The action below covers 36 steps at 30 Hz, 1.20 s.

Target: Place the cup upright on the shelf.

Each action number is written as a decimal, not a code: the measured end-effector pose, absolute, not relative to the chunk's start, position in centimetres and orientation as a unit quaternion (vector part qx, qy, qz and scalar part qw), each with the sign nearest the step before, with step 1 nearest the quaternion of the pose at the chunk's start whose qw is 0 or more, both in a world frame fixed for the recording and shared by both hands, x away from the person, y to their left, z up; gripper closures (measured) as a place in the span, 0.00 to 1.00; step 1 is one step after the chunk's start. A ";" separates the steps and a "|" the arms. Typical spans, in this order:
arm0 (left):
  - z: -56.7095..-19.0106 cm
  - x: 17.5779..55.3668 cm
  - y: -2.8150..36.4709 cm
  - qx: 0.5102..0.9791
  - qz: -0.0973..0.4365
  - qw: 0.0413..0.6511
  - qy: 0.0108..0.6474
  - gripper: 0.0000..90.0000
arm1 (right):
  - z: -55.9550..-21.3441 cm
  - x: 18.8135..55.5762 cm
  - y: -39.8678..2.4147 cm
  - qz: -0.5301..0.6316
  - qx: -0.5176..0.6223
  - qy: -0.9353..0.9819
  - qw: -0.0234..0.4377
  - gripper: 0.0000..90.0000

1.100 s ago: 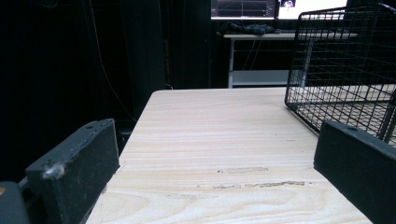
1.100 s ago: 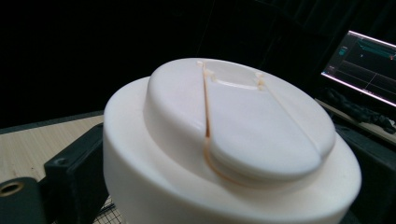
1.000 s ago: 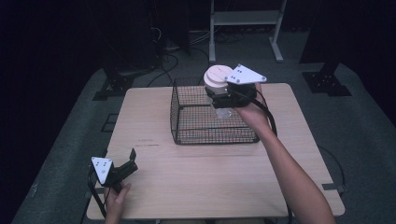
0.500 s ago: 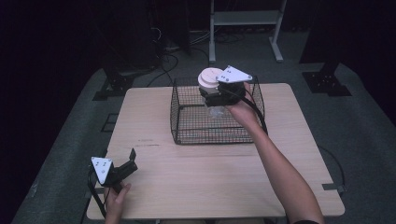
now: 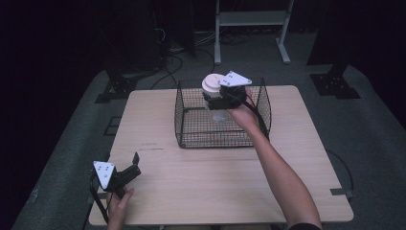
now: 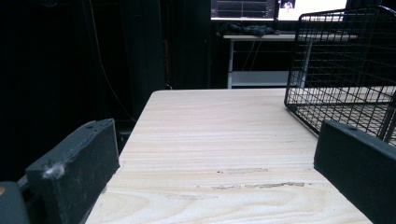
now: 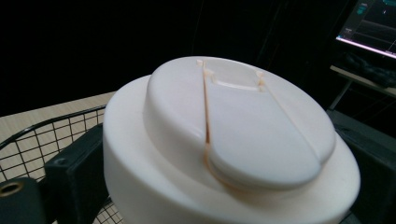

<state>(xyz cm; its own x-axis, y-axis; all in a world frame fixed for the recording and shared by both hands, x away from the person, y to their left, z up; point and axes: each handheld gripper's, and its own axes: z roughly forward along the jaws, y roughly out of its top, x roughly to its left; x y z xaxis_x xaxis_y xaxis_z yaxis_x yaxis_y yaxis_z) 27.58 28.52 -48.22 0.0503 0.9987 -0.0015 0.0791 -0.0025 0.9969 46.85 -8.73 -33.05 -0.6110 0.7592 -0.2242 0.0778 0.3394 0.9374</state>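
Observation:
A jar with a wide white lid point(image 5: 210, 82) and a clear body hangs over the back part of a black wire basket point(image 5: 215, 139). My right gripper point(image 5: 214, 98) is shut on the jar just under the lid. In the right gripper view the white lid point(image 7: 224, 140) sits between the two black jaws, with the basket's rim point(image 7: 46, 135) below it. My left gripper point(image 5: 134, 165) rests at the table's near left corner, open and holding nothing. In the left gripper view its jaws point(image 6: 215, 177) stand wide apart over bare wood.
The wooden table point(image 5: 215, 191) has free room in front of and left of the basket. The basket point(image 6: 341, 70) stands ahead and to the right of my left gripper. A white metal stand point(image 5: 251, 19) and cables lie on the floor behind the table.
My right gripper has carried the jar a little to the left above the basket. The left gripper has stayed where it was.

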 end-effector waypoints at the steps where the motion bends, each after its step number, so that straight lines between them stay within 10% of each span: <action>1: -48.2 27.6 28.5 0.532 0.468 0.492 0.506 0.00 | -33.2 47.0 -8.7 0.498 0.282 0.746 0.340 0.04; 36: -48.2 27.6 28.5 0.533 0.467 0.493 0.505 0.00 | -38.6 50.0 -8.5 0.460 0.302 0.776 0.308 0.04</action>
<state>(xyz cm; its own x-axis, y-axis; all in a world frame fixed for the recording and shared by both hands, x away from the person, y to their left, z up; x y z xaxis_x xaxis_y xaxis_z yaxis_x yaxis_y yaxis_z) 27.57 28.51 -48.23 0.0542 0.9985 0.0008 0.0779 -0.0050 0.9969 49.99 -8.48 -38.59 -0.6277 0.7524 -0.1999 0.1855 0.3939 0.9002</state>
